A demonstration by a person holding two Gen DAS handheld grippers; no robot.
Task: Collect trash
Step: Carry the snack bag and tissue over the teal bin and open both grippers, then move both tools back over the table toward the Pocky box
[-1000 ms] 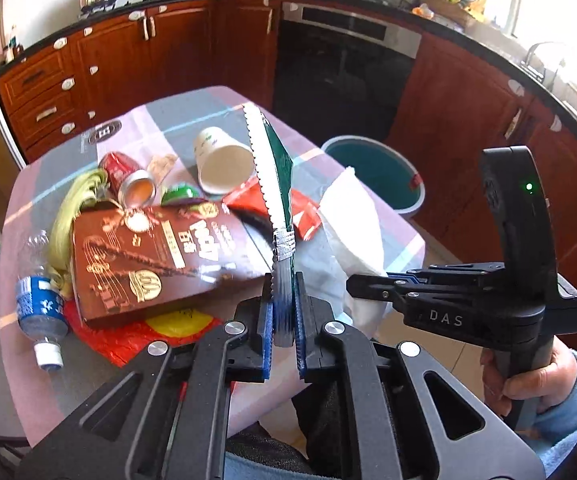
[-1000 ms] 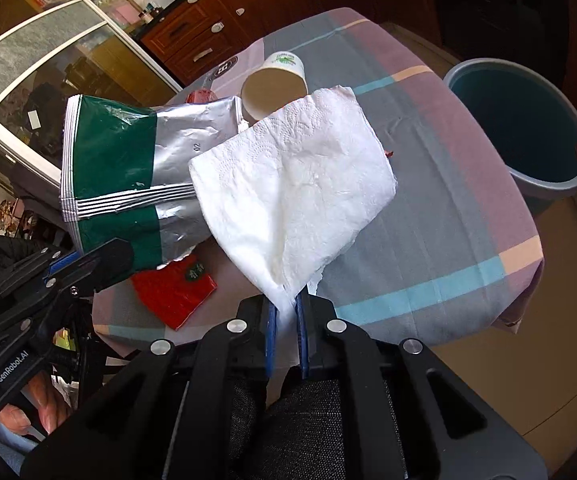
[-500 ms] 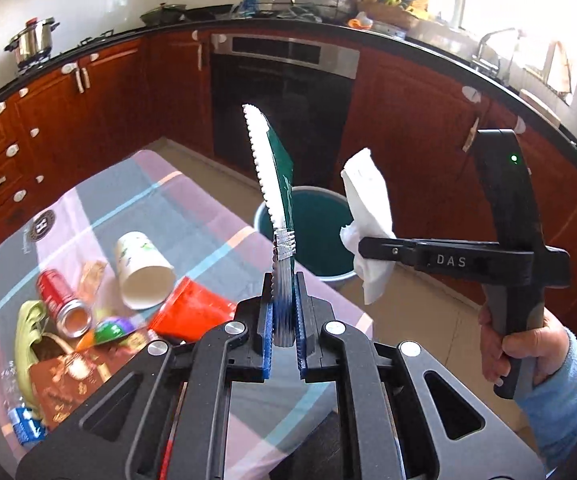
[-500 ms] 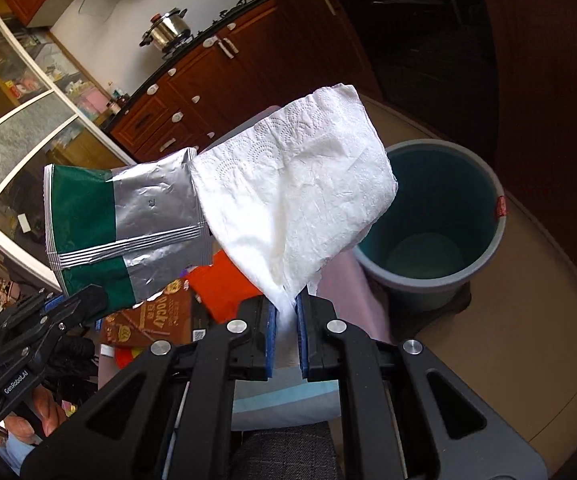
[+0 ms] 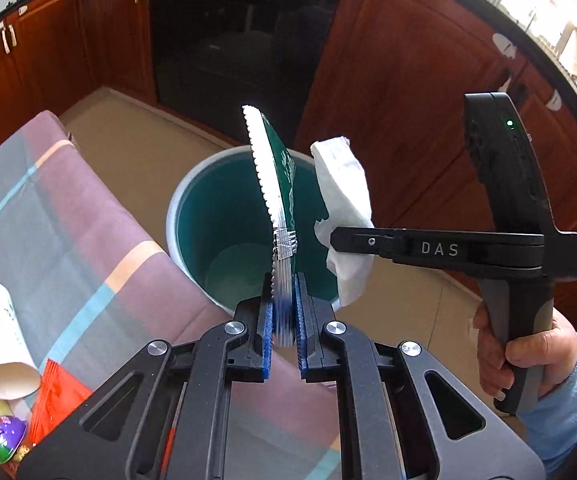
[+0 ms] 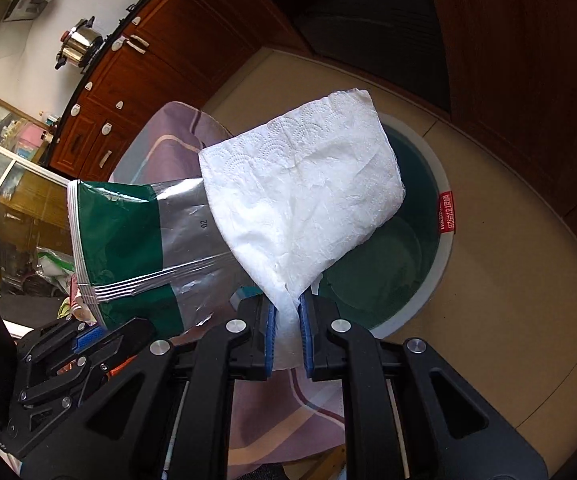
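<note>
Two grippers I hold over the green bin (image 5: 224, 216), left gripper (image 5: 284, 312) jaws loosely around green wrapper (image 5: 278, 184), right gripper (image 6: 287, 324) jaws just easing apart, napkin (image 6: 304, 204) between them

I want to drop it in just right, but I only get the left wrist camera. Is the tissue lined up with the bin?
Observer: In the right wrist view the tissue covers much of the bin's mouth. The right gripper's jaws have just been opening, with the tissue between the pads.
Operator: What's my wrapper like flat?
Observer: The wrapper has green and silver panels.
Operator: Anything on the bin?
Observer: A red label on its rim.
</note>
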